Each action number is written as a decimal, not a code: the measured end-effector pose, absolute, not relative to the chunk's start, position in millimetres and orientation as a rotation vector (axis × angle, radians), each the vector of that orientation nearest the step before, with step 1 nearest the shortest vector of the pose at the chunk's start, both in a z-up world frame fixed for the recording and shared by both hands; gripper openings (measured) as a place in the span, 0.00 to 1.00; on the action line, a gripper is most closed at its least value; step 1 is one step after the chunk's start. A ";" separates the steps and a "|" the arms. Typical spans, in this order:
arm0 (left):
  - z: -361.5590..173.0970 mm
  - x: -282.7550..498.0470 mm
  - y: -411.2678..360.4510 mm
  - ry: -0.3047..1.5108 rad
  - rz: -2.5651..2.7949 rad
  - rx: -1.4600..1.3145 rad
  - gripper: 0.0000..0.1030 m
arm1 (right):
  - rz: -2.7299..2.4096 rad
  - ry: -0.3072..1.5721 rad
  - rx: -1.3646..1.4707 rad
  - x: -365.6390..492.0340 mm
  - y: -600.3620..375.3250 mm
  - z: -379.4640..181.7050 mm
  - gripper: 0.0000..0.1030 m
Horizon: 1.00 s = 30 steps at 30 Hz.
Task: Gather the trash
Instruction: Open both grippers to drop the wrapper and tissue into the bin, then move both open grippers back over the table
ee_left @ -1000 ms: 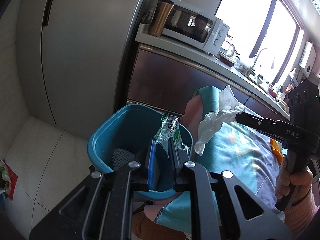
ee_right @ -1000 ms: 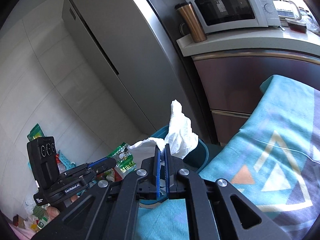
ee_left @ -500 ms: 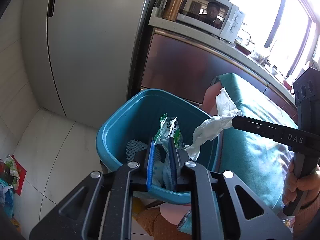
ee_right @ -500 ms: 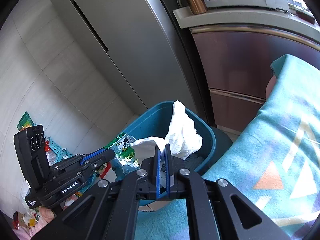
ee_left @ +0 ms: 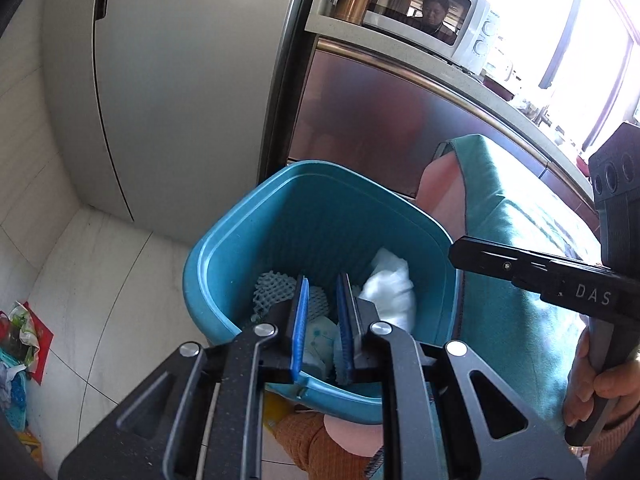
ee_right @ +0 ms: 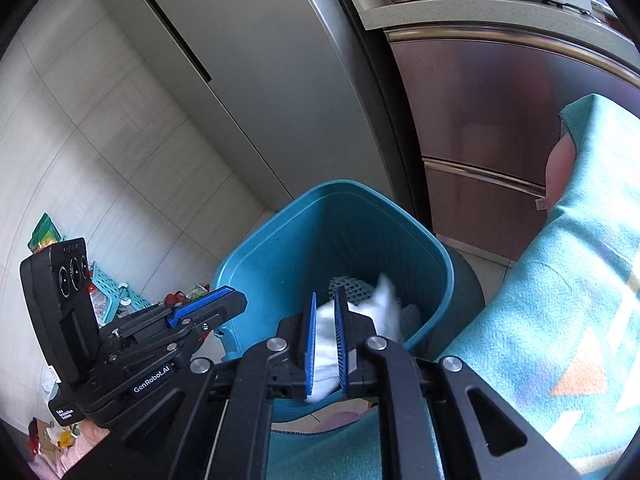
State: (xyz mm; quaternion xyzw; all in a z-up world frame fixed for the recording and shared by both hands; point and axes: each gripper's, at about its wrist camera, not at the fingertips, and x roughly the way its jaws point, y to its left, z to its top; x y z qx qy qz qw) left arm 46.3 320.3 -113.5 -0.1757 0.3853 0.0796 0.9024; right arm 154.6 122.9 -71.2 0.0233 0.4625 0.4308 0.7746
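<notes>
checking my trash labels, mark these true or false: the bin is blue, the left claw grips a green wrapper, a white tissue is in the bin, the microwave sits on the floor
1. The bin is blue. True.
2. The left claw grips a green wrapper. False: its pads stand apart over the bin with nothing between them.
3. A white tissue is in the bin. True.
4. The microwave sits on the floor. False: it sits on the counter.
</notes>
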 end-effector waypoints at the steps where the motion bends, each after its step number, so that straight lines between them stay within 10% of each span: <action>1: -113.7 46.1 320.0 0.794 0.162 -0.367 0.14 | 0.932 1.001 0.054 155.0 122.4 -71.5 0.09; 30: -48.7 38.1 181.3 0.650 -0.249 -0.253 0.33 | 0.835 0.780 0.149 92.9 -25.7 -26.7 0.22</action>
